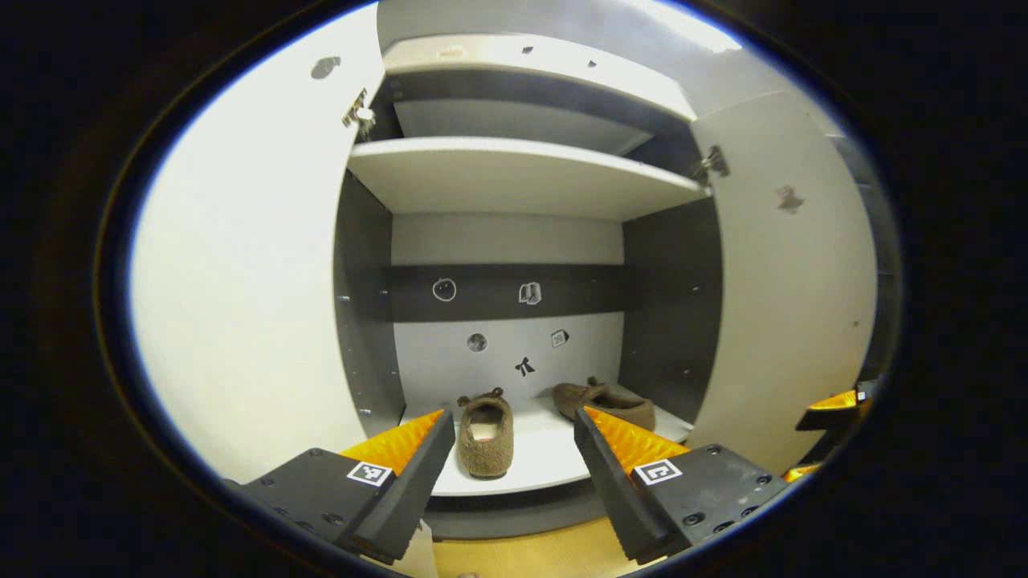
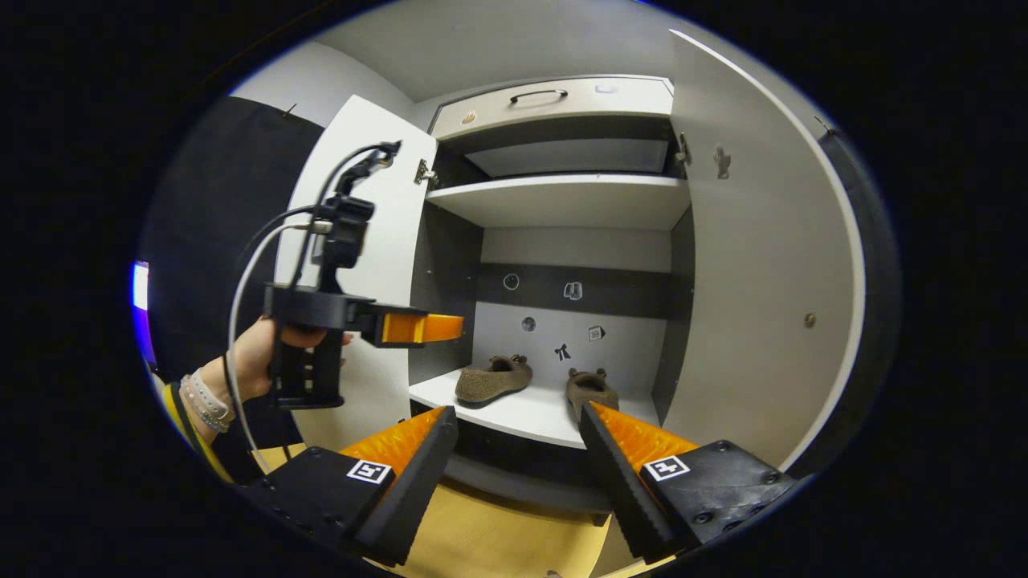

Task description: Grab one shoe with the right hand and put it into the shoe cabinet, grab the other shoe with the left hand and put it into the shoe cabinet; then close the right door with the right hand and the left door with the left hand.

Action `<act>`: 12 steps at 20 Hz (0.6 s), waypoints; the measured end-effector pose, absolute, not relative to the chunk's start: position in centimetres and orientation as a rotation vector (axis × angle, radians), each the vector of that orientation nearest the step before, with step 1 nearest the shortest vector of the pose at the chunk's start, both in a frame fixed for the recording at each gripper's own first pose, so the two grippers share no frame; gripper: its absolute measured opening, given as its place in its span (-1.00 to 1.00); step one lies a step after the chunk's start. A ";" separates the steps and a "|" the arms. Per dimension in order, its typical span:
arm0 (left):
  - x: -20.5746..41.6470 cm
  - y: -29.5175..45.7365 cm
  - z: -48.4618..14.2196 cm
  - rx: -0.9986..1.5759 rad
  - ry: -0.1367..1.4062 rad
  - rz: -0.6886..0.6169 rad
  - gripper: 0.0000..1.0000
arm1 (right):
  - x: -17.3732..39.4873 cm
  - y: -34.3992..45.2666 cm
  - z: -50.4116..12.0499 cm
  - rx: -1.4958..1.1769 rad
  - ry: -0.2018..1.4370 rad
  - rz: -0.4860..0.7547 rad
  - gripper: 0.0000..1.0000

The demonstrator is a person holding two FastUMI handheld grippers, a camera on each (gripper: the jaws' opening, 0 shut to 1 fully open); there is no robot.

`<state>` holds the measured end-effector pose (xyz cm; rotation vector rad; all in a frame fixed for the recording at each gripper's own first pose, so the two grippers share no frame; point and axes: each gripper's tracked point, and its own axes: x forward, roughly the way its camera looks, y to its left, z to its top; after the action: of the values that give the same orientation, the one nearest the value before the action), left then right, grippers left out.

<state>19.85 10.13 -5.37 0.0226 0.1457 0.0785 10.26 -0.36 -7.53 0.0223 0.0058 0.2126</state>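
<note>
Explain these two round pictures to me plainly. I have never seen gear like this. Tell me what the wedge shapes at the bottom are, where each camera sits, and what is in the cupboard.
Each picture comes from a wide-angle camera that rides on a hand-held two-finger gripper. A person holds one in each hand. The wedges at the bottom are that gripper's own fingers.

In the left gripper view, the left gripper is open and holds nothing. In the right gripper view, the right gripper is also open and empty. That view also shows the left gripper farther off, held in the person's hand.

Both cameras face a white and grey shoe cabinet with both doors swung open. On its bottom shelf lie two brown fuzzy slippers: one nearer the left wall, one nearer the right wall. The upper shelves look bare.
</note>
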 end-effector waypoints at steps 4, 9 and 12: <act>11.3 9.0 -4.3 -0.046 0.137 0.020 0.88 | 6.2 -4.4 -6.7 0.026 0.002 0.073 0.96; 4.6 10.5 -2.9 -0.061 0.133 -0.003 0.90 | 2.4 -12.8 -6.7 -0.051 0.047 -0.190 0.95; 2.0 12.4 -2.1 -0.038 0.131 0.025 0.90 | 1.3 -16.7 -6.5 -0.091 0.059 -0.274 0.89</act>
<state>2.04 12.35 -2.07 -0.0384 0.1314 0.0248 1.33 -16.70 -6.54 -0.0911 0.0590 -0.2735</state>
